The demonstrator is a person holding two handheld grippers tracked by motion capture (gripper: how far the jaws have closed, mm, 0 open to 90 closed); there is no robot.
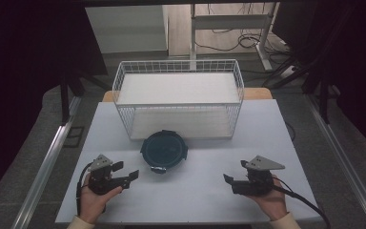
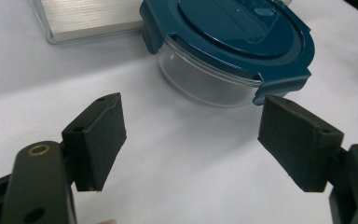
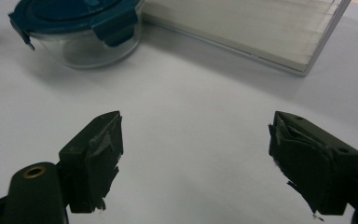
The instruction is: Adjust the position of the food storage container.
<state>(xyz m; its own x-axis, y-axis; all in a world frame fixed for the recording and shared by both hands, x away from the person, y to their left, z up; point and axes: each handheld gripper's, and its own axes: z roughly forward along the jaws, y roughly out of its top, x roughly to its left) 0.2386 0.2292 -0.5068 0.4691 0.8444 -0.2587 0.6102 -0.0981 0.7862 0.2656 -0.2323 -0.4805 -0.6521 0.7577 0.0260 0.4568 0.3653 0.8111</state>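
A round clear glass container with a dark teal clip-on lid (image 1: 163,150) stands shut at the middle of the white table (image 1: 195,191), just in front of the wire basket. My left gripper (image 1: 126,171) rests low at the container's left front, its jaws wide open and pointed toward it with nothing between them. In the left gripper view the container (image 2: 228,42) sits a short way beyond the open left gripper (image 2: 193,121). My right gripper (image 1: 235,171) is farther off at the right front, open and empty. In the right gripper view the container (image 3: 74,28) lies far up-left of the right gripper (image 3: 196,126).
A white wire basket (image 1: 178,102) with a pale flat floor stands at the back of the table, close behind the container; its base (image 3: 242,28) shows in the right gripper view. Metal rails run along both table sides. Cables lie on the floor beyond.
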